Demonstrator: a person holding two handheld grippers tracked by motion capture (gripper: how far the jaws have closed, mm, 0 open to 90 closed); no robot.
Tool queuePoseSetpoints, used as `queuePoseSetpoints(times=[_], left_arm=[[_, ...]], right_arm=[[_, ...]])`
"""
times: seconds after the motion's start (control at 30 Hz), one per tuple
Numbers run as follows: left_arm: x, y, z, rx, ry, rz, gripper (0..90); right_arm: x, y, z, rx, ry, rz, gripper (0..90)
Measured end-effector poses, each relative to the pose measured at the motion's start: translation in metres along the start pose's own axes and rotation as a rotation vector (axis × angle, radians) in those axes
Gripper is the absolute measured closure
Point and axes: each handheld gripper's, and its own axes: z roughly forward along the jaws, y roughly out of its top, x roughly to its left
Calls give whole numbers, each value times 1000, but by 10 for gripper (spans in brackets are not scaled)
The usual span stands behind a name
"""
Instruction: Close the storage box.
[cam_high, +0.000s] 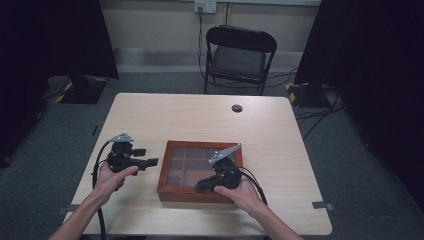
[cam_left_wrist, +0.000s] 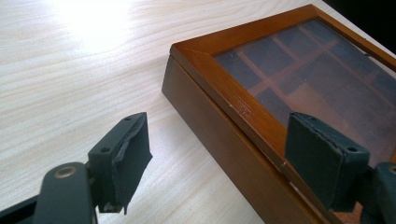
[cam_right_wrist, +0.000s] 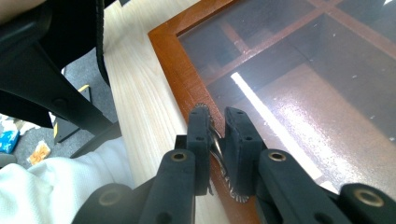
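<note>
pinching the metal clasp (cam_right_wrist: 215, 144) on the wooden box (cam_high: 165, 187) front with right tongs (cam_right_wrist: 218, 122); left tongs (cam_left_wrist: 217, 149) wide, idle; next: lift lid

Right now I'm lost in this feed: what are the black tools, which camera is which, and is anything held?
A person sits at a light wooden table with a hand-held two-jaw tool in each hand. The high view looks down from above the person; the other two pictures come from a camera riding on each tool, looking along its jaws.

On the table lies a flat wooden box with a glass lid over compartments; whether they hold anything is hard to tell.

The left gripper hangs beside the box's corner with its jaws wide apart, holding nothing. The right gripper sits at the box's near edge with its jaws closed on a small metal latch on the lid's frame, probably to lift the lid.

A folding chair stands beyond the table.
</note>
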Motion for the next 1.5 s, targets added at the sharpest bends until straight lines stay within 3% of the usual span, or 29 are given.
queuePoseSetpoints(times=[0.47,0.5,0.53,0.7,0.8,0.9,0.93,1.17,1.27,1.37,1.5], left_arm=[[0,-1,1,8,4,3,220],[0,-1,1,8,4,2,220],[0,-1,1,9,6,1,220],[-1,-1,2,8,8,1,220],[-1,0,1,7,8,4,220],[-1,0,1,10,13,5,220],[-1,0,1,11,17,3,220],[2,2,-9,2,50,9,219],[4,-2,-13,8,72,24,219],[9,-6,-19,8,87,16,219],[17,-12,-24,22,110,4,219]], right_arm=[[-2,-7,9,13,-5,-6,814],[-2,-7,9,-2,-5,-1,791],[-3,-6,8,-15,7,3,705],[-6,-4,-2,-57,-25,24,615],[-9,-1,-15,-119,-36,40,550],[-11,0,-25,-156,-73,50,489],[-15,1,-37,-184,-127,82,406],[-35,-17,-70,-273,-220,165,196],[-45,-31,-84,-284,-280,199,153],[-53,-44,-101,-312,-357,268,158],[-66,-62,-122,-334,-401,333,155]])
